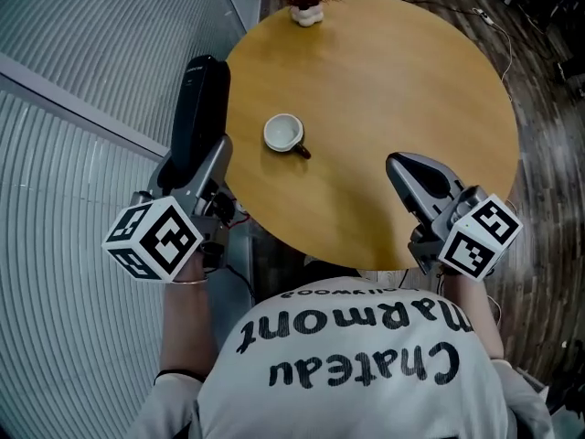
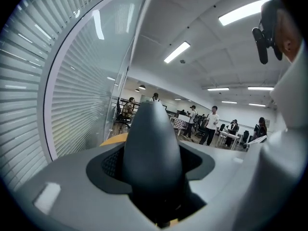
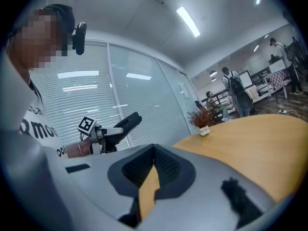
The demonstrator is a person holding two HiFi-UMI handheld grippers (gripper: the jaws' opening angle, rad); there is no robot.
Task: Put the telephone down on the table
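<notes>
A black telephone handset [image 1: 199, 108] is clamped between the jaws of my left gripper [image 1: 207, 158], off the left rim of the round wooden table [image 1: 402, 80] and above its level. In the left gripper view the telephone [image 2: 153, 148] fills the gap between the grey jaws. From the right gripper view the telephone [image 3: 126, 124] points up and to the right, toward the table [image 3: 250, 138]. My right gripper [image 1: 402, 165] hovers over the table's near right edge, and in its own view the right gripper [image 3: 154, 148] has its jaw tips together and nothing in them.
A white cup [image 1: 284, 133] with a dark handle stands left of the table's middle. A small potted plant [image 1: 307, 12] sits at the far rim. A glass wall with blinds [image 1: 73, 80] runs along the left. Dark wood floor [image 1: 548, 108] lies to the right.
</notes>
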